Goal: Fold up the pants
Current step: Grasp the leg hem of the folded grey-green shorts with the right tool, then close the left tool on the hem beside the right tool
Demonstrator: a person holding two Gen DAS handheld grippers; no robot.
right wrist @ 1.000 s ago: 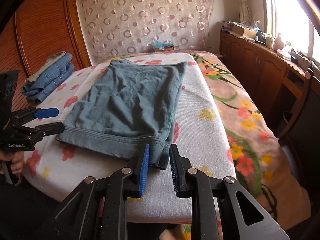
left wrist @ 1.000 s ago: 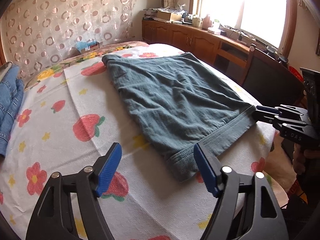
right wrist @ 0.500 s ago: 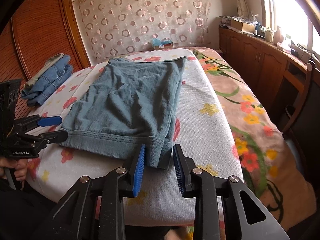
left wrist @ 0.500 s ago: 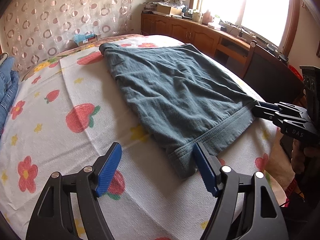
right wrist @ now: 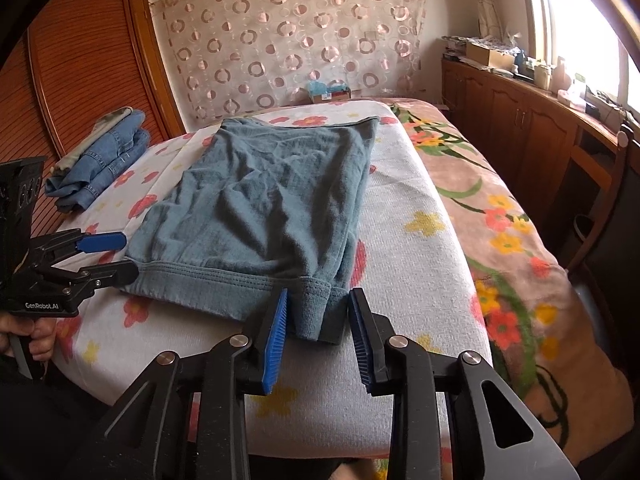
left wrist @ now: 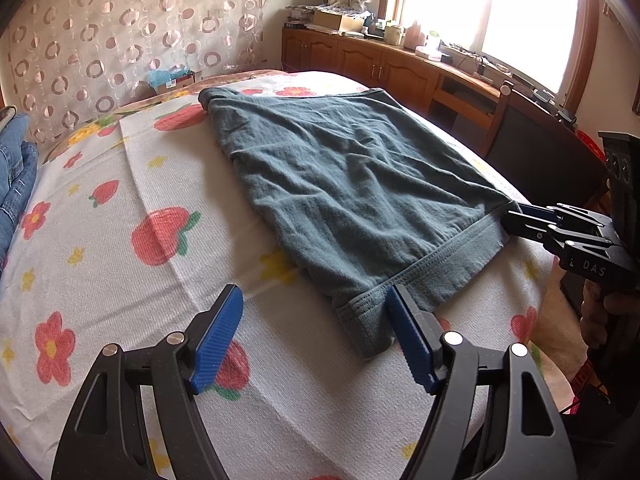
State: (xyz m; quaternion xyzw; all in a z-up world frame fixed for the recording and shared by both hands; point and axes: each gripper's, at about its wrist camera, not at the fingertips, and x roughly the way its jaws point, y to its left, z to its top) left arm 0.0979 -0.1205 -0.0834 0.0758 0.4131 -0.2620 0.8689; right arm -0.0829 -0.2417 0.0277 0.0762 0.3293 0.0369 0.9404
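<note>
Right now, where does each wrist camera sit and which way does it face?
Left wrist: behind the open left gripper, angled down at the teal pants' near-left waistband corner; a hand holds the right gripper.
Right wrist: behind the right gripper, whose pads straddle the near-right corner without pressing; a hand holds the left gripper.
Shared: pants, strawberry-print bed cover, folded jeans.

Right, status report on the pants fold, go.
Left gripper open at waistband's left corner, nothing pinched. Right gripper open, straddling right corner. Teal pants flat on towel. Nothing in the way.
</note>
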